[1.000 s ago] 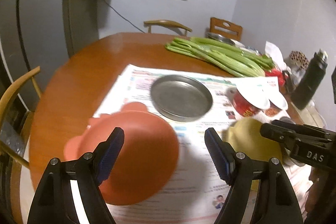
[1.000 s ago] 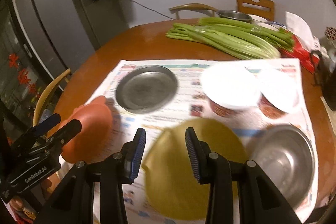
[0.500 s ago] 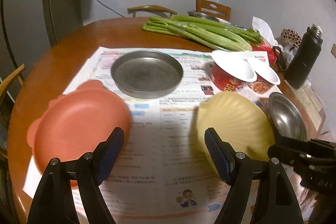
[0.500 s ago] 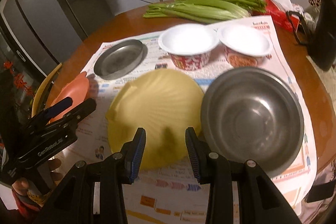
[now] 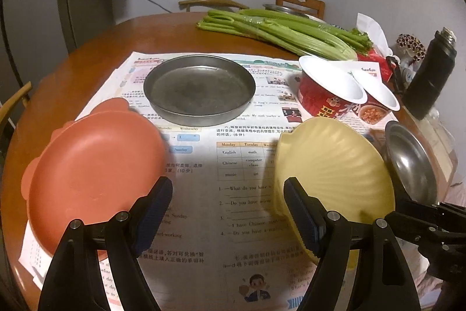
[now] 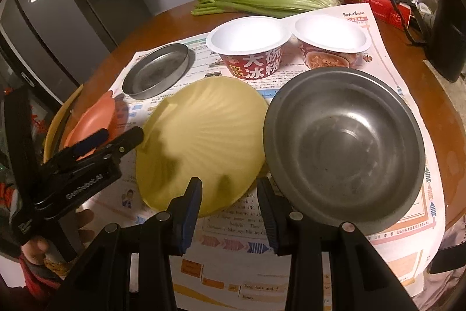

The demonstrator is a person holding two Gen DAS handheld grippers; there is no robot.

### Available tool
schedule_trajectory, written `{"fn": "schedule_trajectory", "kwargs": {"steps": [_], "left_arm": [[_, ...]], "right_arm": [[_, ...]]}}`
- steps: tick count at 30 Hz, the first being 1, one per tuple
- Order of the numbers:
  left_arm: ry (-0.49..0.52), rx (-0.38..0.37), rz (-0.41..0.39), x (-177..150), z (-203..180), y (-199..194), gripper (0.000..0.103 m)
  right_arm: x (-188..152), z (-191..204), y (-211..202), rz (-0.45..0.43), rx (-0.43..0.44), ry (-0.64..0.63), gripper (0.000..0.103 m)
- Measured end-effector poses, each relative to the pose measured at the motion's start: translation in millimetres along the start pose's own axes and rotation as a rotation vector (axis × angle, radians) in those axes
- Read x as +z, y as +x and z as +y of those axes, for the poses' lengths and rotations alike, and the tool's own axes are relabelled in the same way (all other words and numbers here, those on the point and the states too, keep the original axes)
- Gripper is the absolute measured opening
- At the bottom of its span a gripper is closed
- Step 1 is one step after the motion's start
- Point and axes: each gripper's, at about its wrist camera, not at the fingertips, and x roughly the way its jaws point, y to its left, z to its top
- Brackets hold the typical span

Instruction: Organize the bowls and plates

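On newspaper lie an orange plate (image 5: 87,174) (image 6: 93,121), a flat metal plate (image 5: 199,89) (image 6: 157,72), a yellow shell-shaped plate (image 5: 332,174) (image 6: 201,136) and a steel bowl (image 5: 410,165) (image 6: 343,150). Two empty paper noodle bowls (image 5: 329,89) (image 6: 247,45) stand behind them. My left gripper (image 5: 227,209) (image 6: 96,147) hangs open over the paper between the orange and yellow plates, holding nothing. My right gripper (image 6: 230,200) (image 5: 431,223) is open, narrower, over the yellow plate's near rim, beside the steel bowl.
A celery bunch (image 5: 285,31) lies across the back of the round wooden table (image 5: 96,48). A black flask (image 5: 431,72) and a red tissue pack (image 6: 387,8) stand at the right. Wooden chairs (image 5: 300,2) ring the table. A hand (image 6: 38,247) holds the left gripper.
Both grippers sank toward the table. The left swung from over the orange plate to the gap beside the yellow one; the right shifted toward the steel bowl. Jaw gaps are unchanged.
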Motion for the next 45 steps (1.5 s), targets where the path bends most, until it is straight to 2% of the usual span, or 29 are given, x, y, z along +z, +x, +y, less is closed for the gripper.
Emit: {"fn": "schedule_trajectory", "kwargs": {"steps": [10, 23, 25, 27, 32, 34, 37, 40, 45], "left_arm": [[0.030, 0.002, 0.010, 3, -6, 8, 0.080], [0.045, -0.020, 0.038, 6, -12, 16, 0.078], [0.045, -0.033, 0.051, 6, -12, 18, 0.062], [0.035, -0.065, 0.081, 5, -12, 22, 0.050], [0.079, -0.059, 0.082, 3, -21, 22, 0.036], [0.111, -0.066, 0.082, 2, -27, 21, 0.022], [0.123, -0.076, 0.086, 2, -32, 21, 0.014], [0.115, -0.081, 0.091, 4, -31, 21, 0.012], [0.108, -0.089, 0.095, 5, -29, 20, 0.011]], "right_arm": [[4, 0, 16, 0.043, -0.021, 0.000, 0.039], [9, -2, 20, 0.038, -0.019, -0.005, 0.039], [10, -2, 20, 0.038, -0.016, -0.005, 0.039], [10, -3, 20, 0.036, -0.012, -0.004, 0.039], [12, -6, 21, 0.032, -0.024, 0.006, 0.036], [12, -6, 22, 0.033, -0.029, 0.004, 0.034], [12, -7, 23, 0.036, -0.020, 0.009, 0.026], [13, -10, 25, 0.046, -0.015, 0.018, 0.019], [13, -11, 26, 0.047, -0.005, 0.025, 0.017]]}}
